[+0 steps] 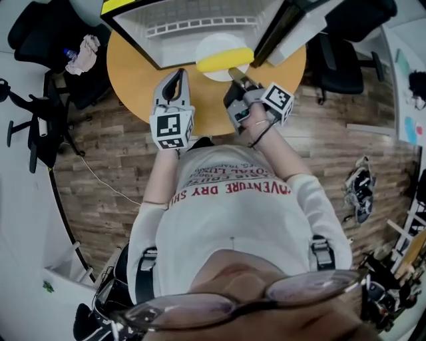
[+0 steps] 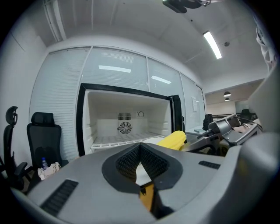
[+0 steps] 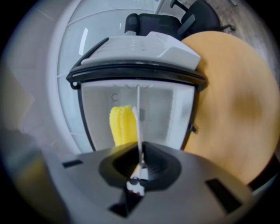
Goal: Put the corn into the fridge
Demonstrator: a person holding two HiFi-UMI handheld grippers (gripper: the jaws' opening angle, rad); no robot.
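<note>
- Yellow corn cob [image 1: 225, 61] lies on a round white plate [image 1: 214, 44], long axis 9-to-3, at 12 o'clock just beyond the right hand-held gripper [image 1: 234, 72], which is clamped on the plate rim.
- Open white fridge [image 1: 200, 16] is at 12 past the plate.
- Left hand-held gripper [image 1: 180, 72] has its jaws together and empty, at 8 o'clock of the corn and farther off.
- Only the right gripper view shows the plate edge-on; only the left gripper view shows the bare wire shelf [image 2: 118, 140].

Round orange table [image 1: 133, 76] on wood-plank floor [image 1: 106, 190], black office chair [image 1: 40, 30] with crumpled cloth [image 1: 83, 54]
</note>
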